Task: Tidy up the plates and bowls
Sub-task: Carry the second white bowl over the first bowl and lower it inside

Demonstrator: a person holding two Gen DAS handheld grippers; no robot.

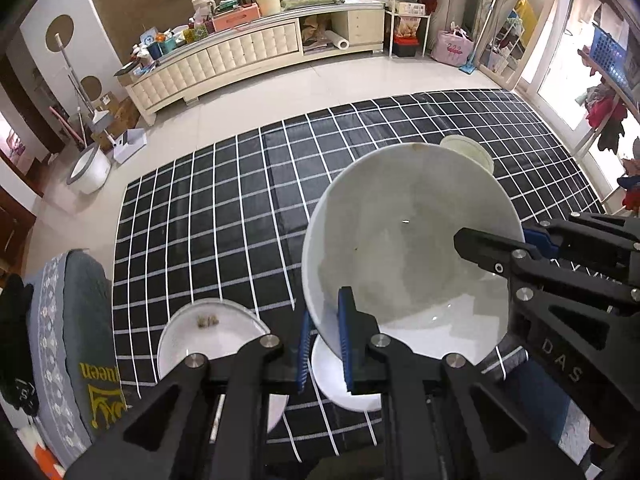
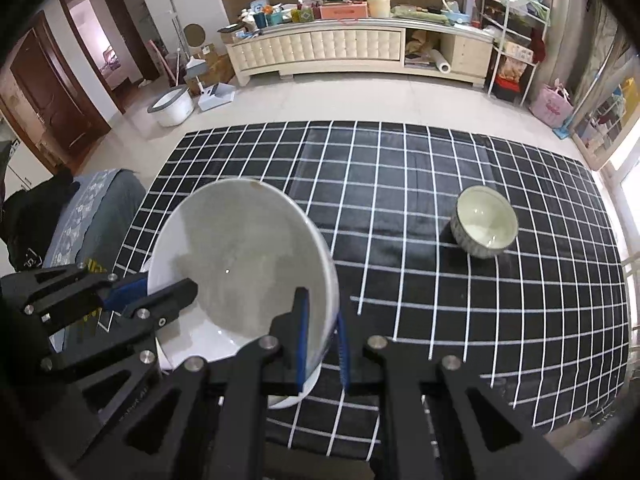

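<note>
Tablecloth [image 2: 440, 184], black with a white grid, fills the middle of both views. Large white bowl [image 1: 408, 240] hangs above it, carried by both grippers at once, with its mouth tipped toward the cameras. Beneath it, toward 7 o'clock in the left wrist view, a plate [image 1: 216, 336] with a few crumbs lies flat on the cloth; just beside the plate, under the raised bowl, a smaller white dish [image 1: 340, 384] shows in part. A small bowl [image 2: 486, 226] with a dark patterned outside stands alone at 2 o'clock in the right wrist view, well apart from the rest.

Left gripper [image 1: 326, 344] has its jaws drawn narrow on the big bowl's rim at 6 o'clock of that view, one blue pad inside the wall and one outside. Right gripper [image 2: 322, 344] pinches the opposite rim likewise, wall between the pads. Each gripper appears in the other's view, at 3 o'clock and at 8 o'clock.

Judged step: carrying the big bowl to a stacking place. To do it well, both hands should travel together at an even height, so that neither pinch twists the rim, and the foot should settle flat before either grip lets go.
</note>
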